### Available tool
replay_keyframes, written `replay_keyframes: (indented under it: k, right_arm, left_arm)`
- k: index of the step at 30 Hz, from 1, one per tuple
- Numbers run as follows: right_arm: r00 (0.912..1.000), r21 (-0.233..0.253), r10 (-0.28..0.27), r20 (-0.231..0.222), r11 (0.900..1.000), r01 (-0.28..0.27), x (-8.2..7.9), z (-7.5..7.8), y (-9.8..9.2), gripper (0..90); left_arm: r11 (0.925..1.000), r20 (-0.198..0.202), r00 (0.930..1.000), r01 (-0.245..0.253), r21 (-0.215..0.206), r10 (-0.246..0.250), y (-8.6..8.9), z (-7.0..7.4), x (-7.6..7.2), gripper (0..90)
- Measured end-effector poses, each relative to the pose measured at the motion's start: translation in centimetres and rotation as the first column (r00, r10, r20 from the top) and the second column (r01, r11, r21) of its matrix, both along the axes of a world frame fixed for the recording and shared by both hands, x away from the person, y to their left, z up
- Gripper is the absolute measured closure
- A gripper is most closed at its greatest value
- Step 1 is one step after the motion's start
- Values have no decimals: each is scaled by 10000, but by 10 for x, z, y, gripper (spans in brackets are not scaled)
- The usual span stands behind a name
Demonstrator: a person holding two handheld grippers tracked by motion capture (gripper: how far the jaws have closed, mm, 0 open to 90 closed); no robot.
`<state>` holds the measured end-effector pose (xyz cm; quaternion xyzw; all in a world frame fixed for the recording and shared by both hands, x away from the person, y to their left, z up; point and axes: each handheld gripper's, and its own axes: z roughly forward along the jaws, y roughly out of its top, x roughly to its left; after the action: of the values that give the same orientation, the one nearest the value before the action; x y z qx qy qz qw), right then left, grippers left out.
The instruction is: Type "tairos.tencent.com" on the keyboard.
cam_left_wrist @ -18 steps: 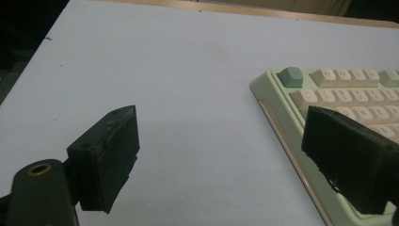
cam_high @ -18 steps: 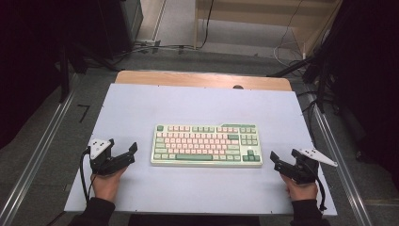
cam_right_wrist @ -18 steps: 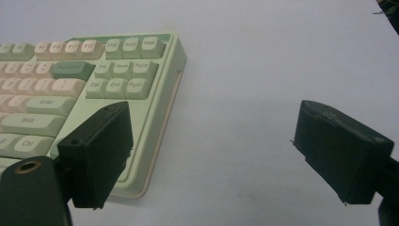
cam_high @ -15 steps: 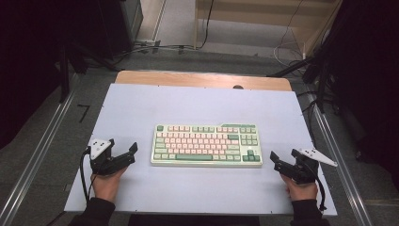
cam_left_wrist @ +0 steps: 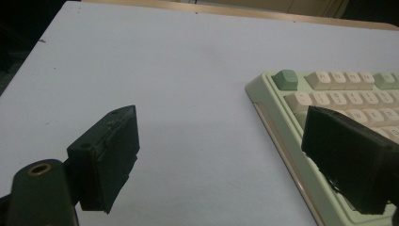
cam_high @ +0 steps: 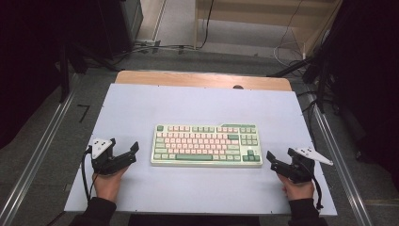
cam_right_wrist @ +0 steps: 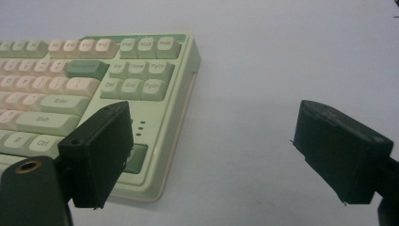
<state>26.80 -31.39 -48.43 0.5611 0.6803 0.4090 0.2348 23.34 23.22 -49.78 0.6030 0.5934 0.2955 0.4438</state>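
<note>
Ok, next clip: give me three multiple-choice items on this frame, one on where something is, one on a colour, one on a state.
1. Where does the keyboard lie?
A. Between the two grippers, near the middle of the table
B. At the far left corner of the table
C. On the floor

2. What colour is the keyboard's case?
A. Black
B. Pale green
C. Red

3. How do the left gripper and right gripper stand?
A. Both shut on the keyboard
B. Left shut, right open
C. Both open, holding nothing

Answers:
1. A, the high view shows it on the white table with one gripper to each side.
2. B, the rim looks pale green in both gripper views.
3. C, each gripper view shows bare table between wide-apart jaws.
</note>
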Motion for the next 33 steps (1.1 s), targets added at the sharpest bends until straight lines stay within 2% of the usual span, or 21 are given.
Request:
replay_keyframes:
  k: [14,18,24,30,33]
  right_arm:
    - [9976,-252,671,173,9975,-667,2,3,26,109]
    - [9961,-357,873,163,9956,-866,3,2,33,109]
    - [9935,-333,1116,219,9933,-1109,5,2,45,109]
    - [9880,-278,1520,287,9881,-1513,9,3,61,121]
    - [9836,-297,1767,363,9840,-1757,10,4,70,132]
  left_arm:
    - [9985,2,9986,537,145,-537,-22,1,8,121]
    - [9959,-66,9962,869,258,-867,-34,1,12,120]
    - [9927,75,9933,1150,359,-1154,-46,4,18,121]
    - [9894,57,9895,1440,171,-1441,-55,8,23,129]
    - [9876,-17,9876,1568,-76,-1569,-59,10,27,147]
